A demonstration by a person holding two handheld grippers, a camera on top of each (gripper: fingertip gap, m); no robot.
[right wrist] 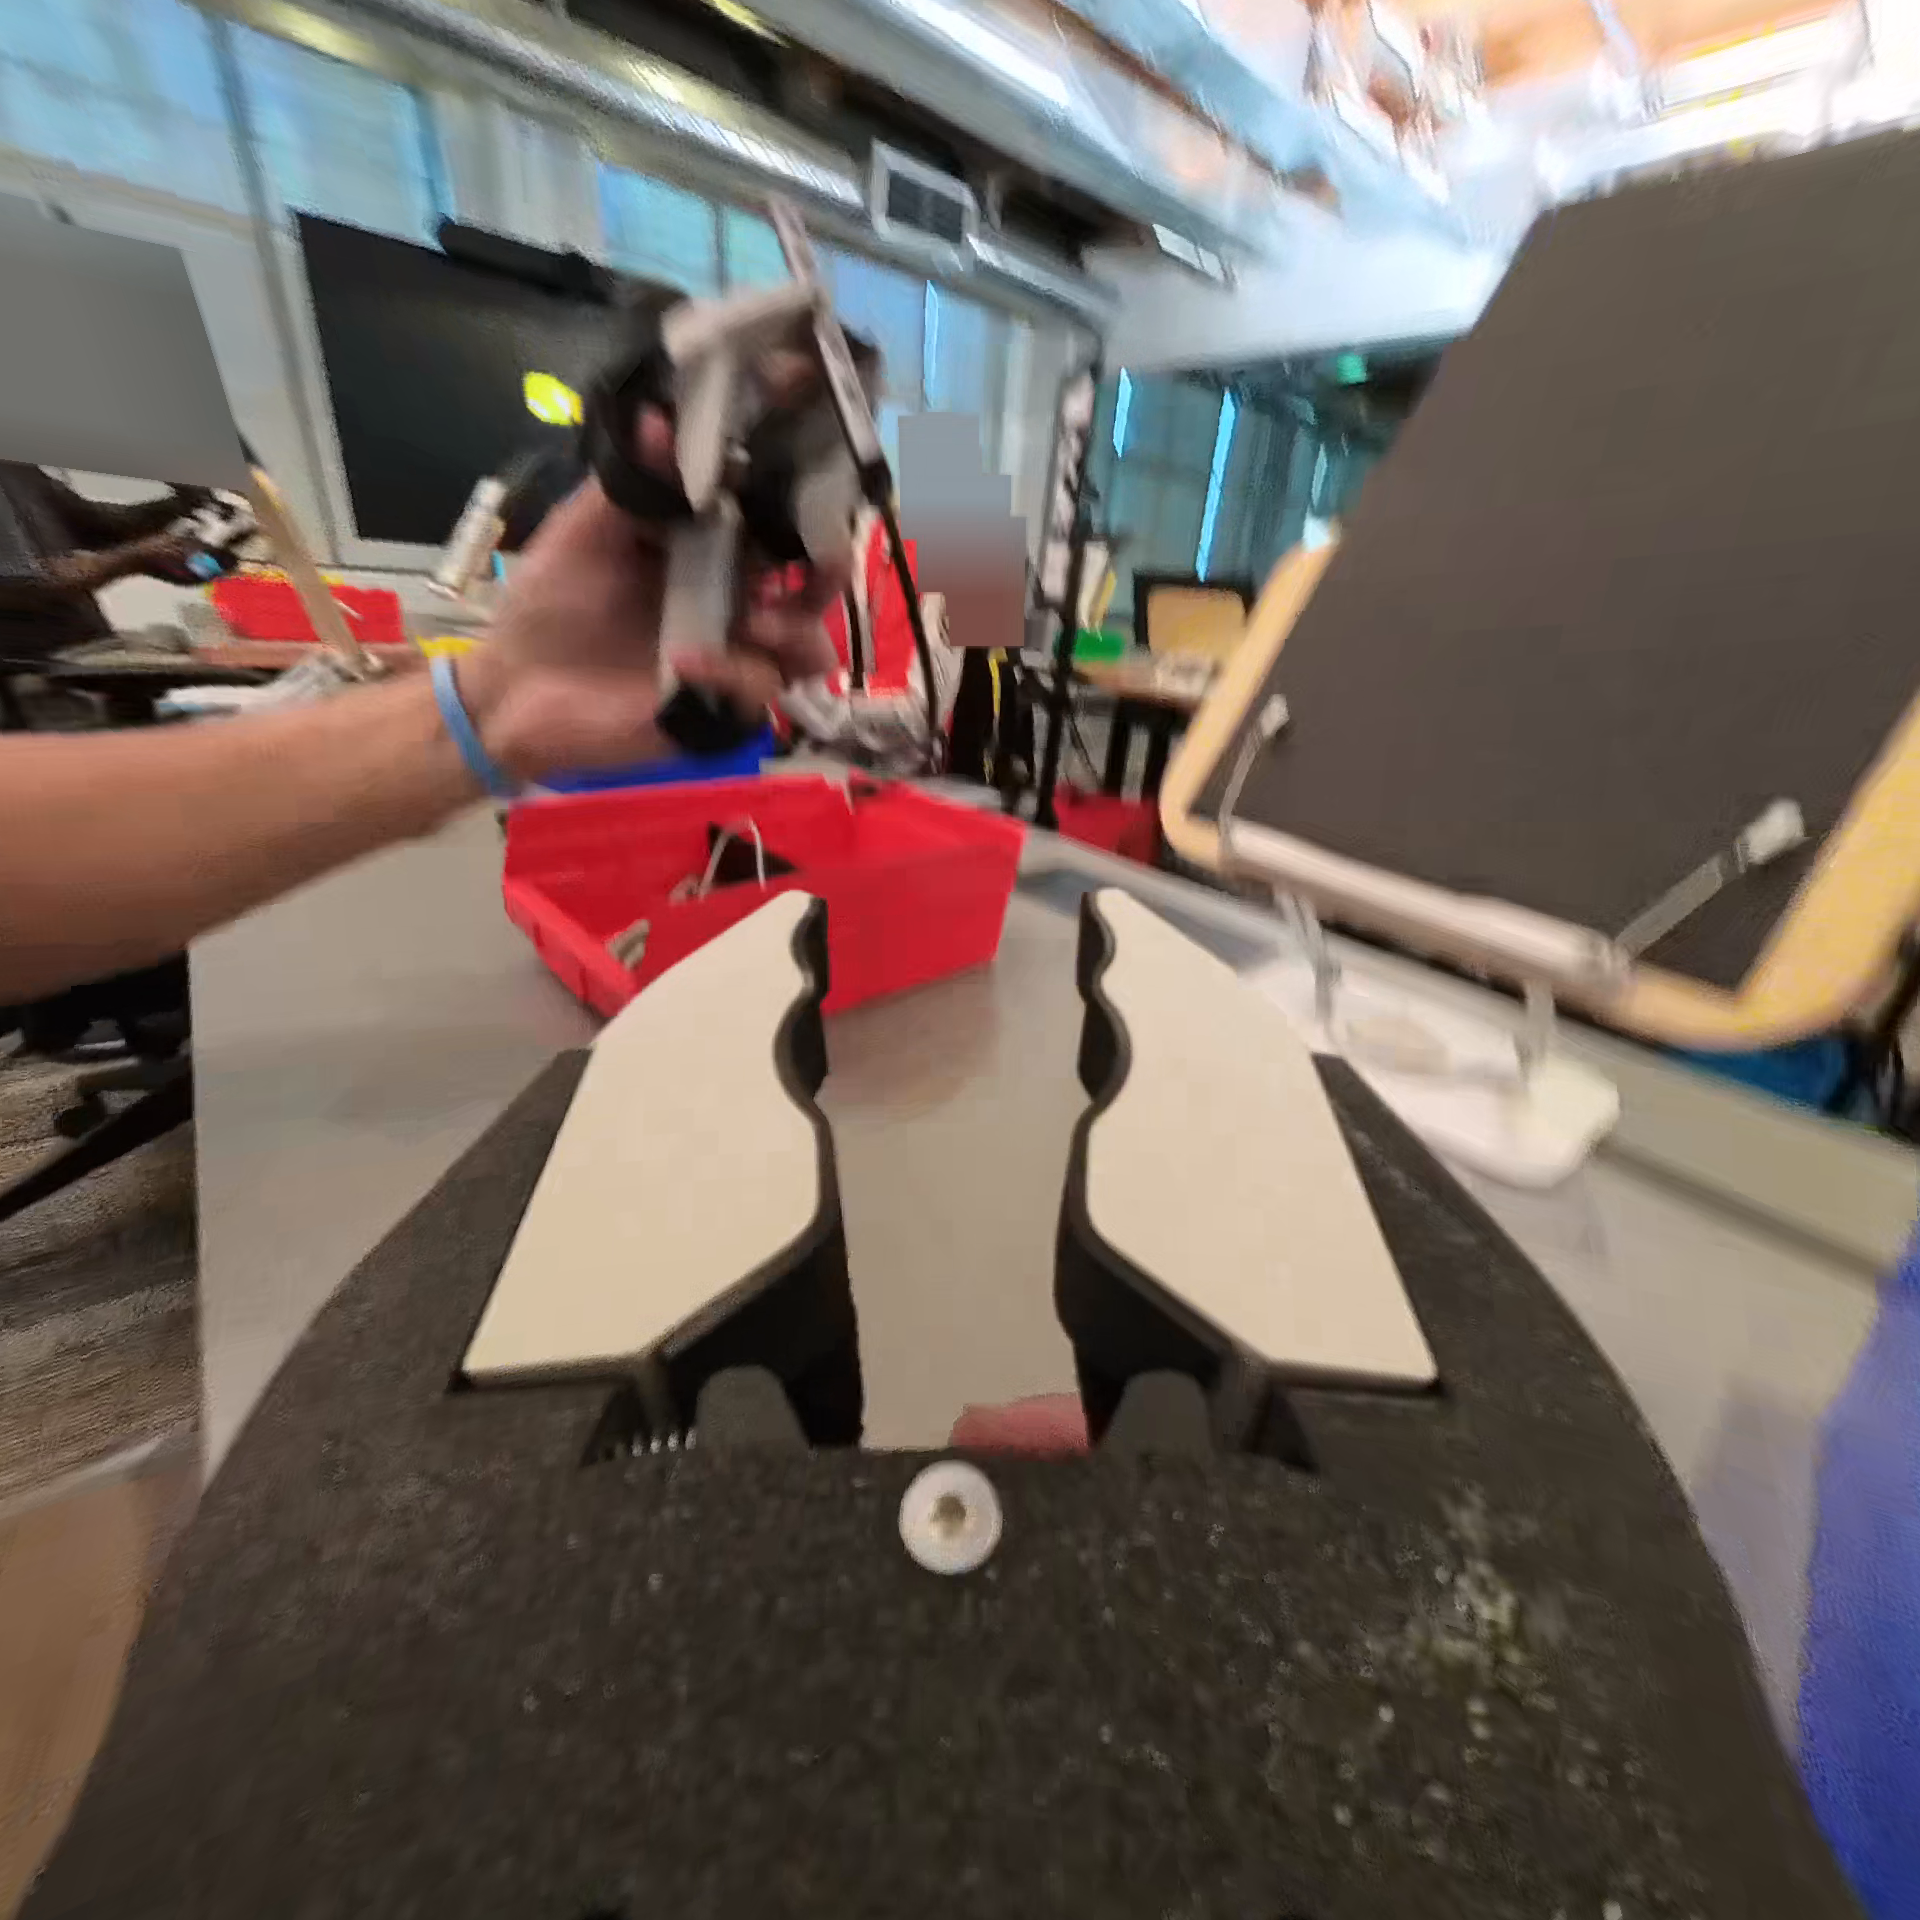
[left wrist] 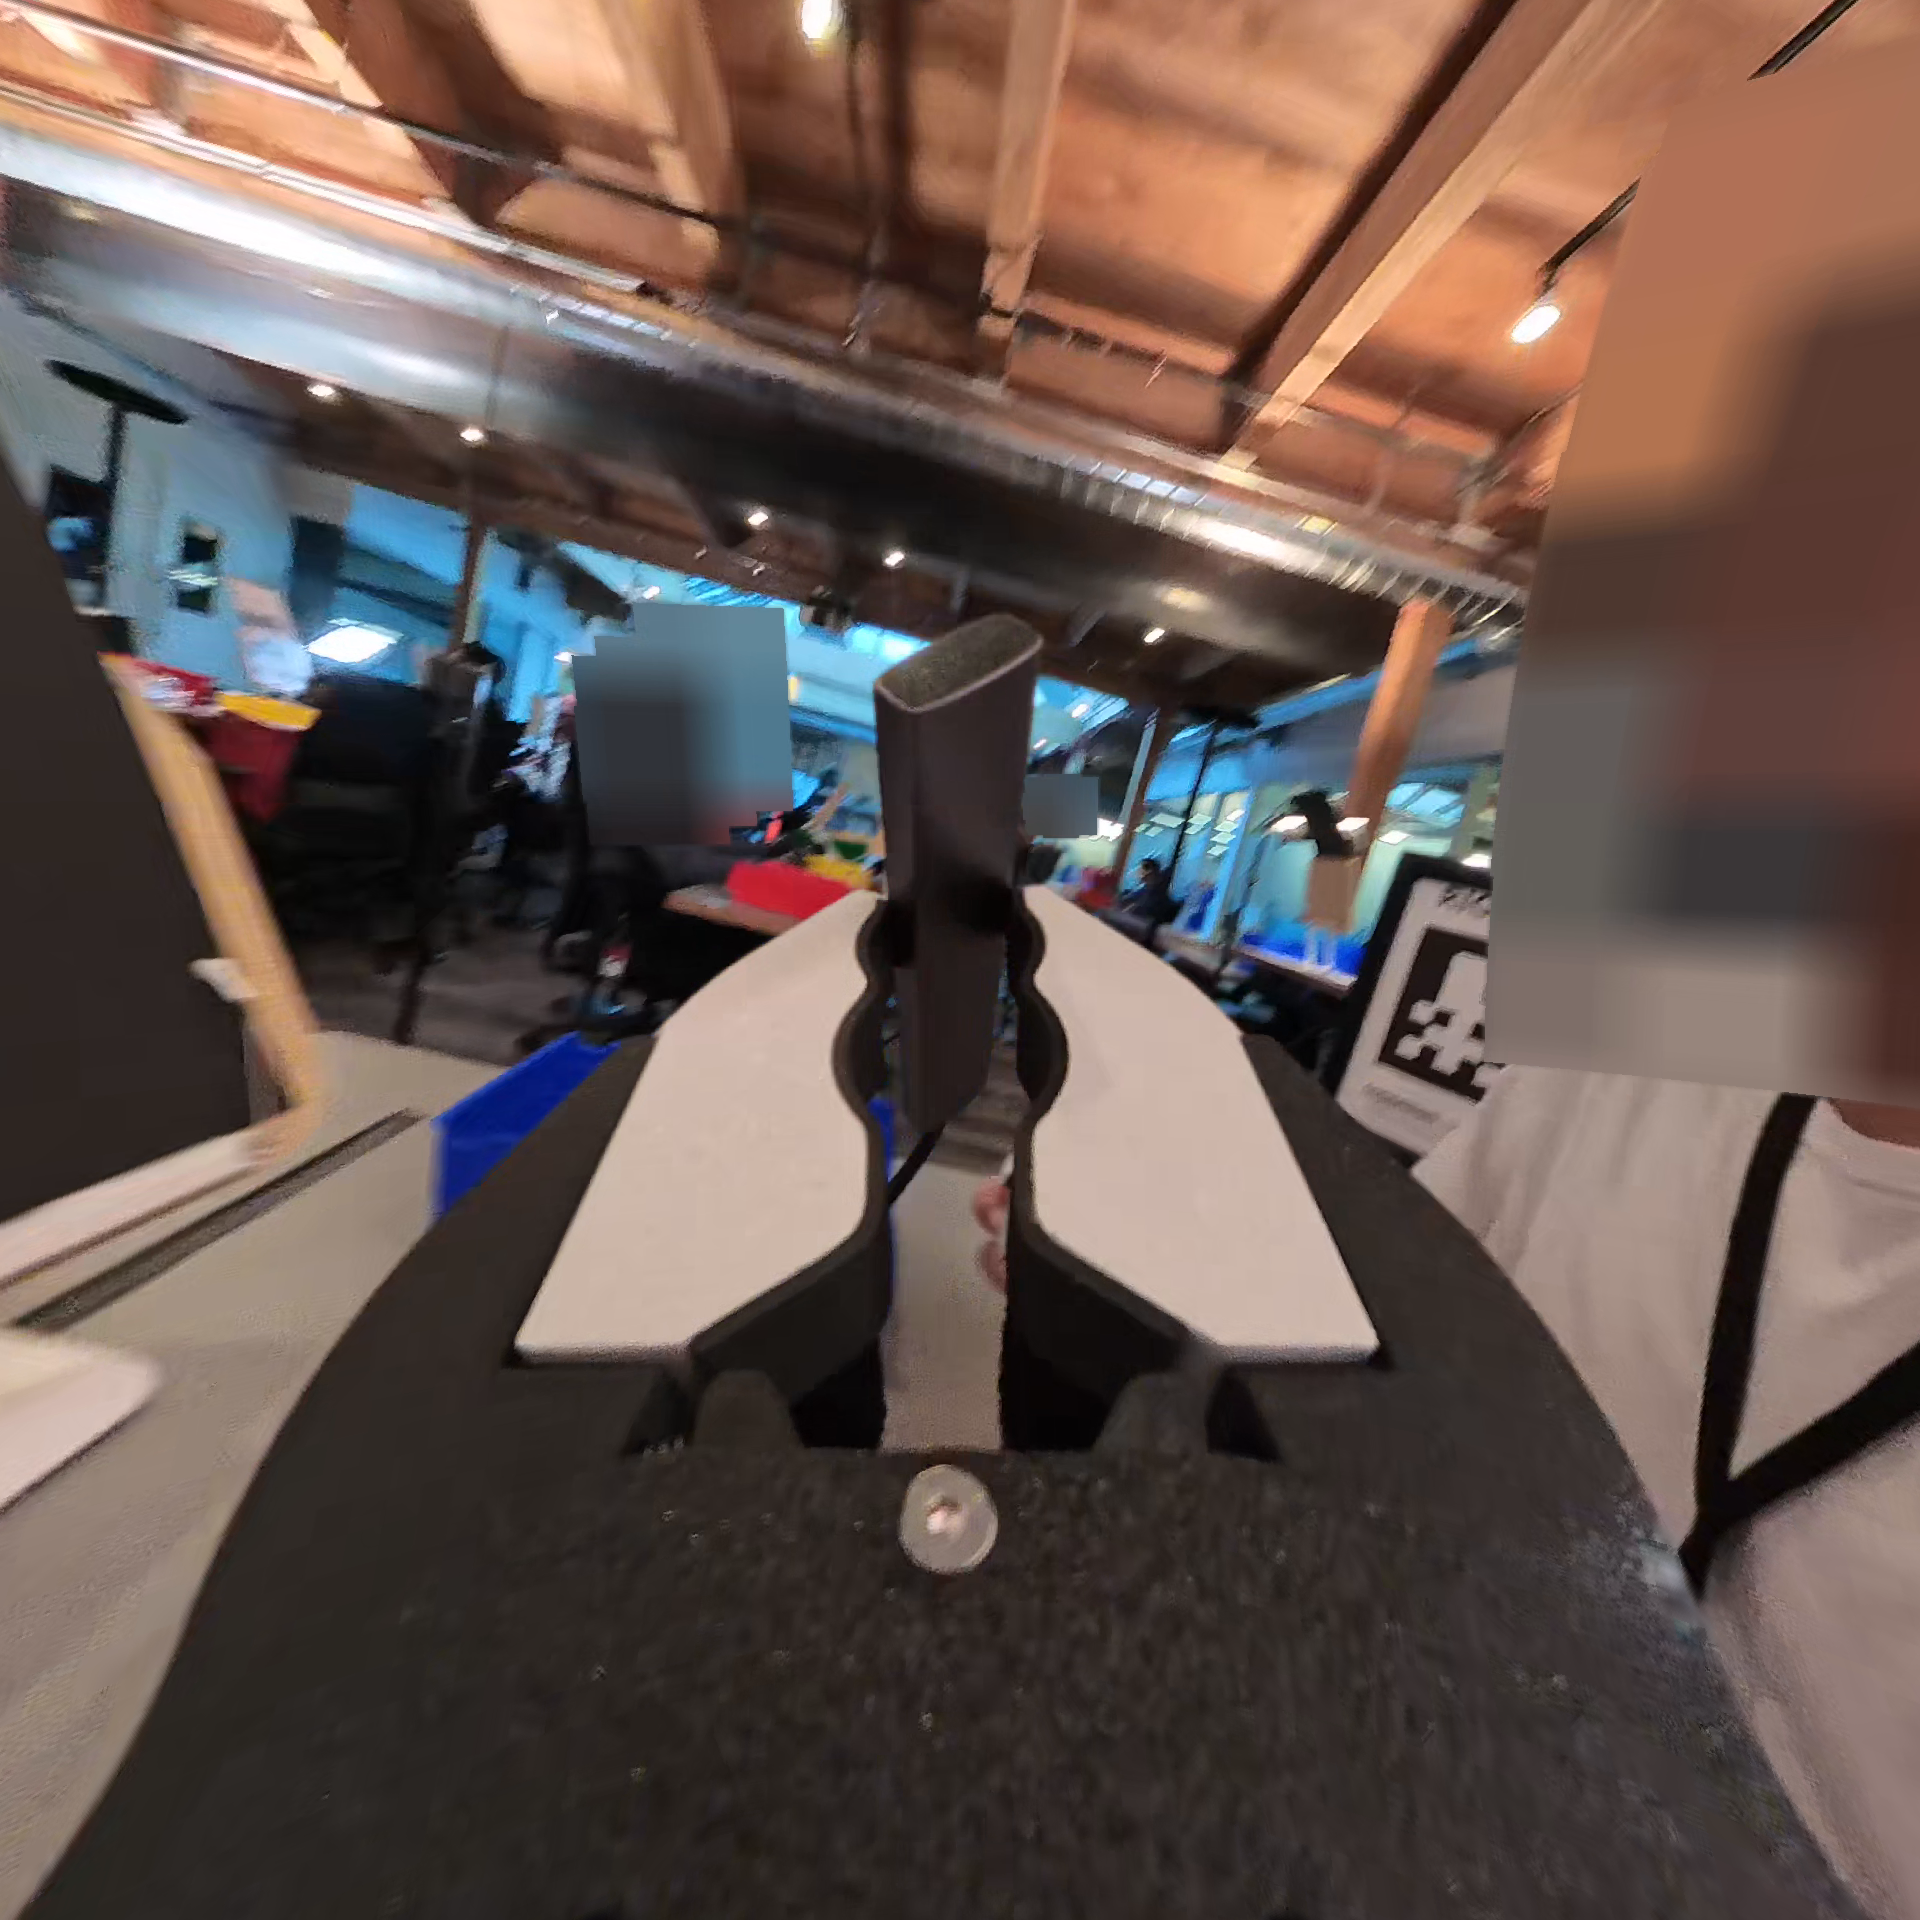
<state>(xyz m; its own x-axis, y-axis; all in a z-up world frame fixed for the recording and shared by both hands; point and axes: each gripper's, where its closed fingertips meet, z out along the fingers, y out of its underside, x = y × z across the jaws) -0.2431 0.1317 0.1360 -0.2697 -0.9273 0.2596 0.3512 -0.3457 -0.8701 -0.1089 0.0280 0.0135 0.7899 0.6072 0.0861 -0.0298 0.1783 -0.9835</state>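
Observation:
My left gripper is shut on a dark grey flat bar that stands up between its fingers, tilted upward toward the ceiling. A thin black cord hangs from the bar's lower end. In the right wrist view the left gripper is held in a person's hand, raised above a red bin. My right gripper is open and empty, low over the grey table, pointing at the red bin.
A dark board with a wooden rim leans on a white stand at the right. A blue bin sits below the left gripper. A person in a white shirt is close on the right. About 25 centimeters separates my left fingertips from my right.

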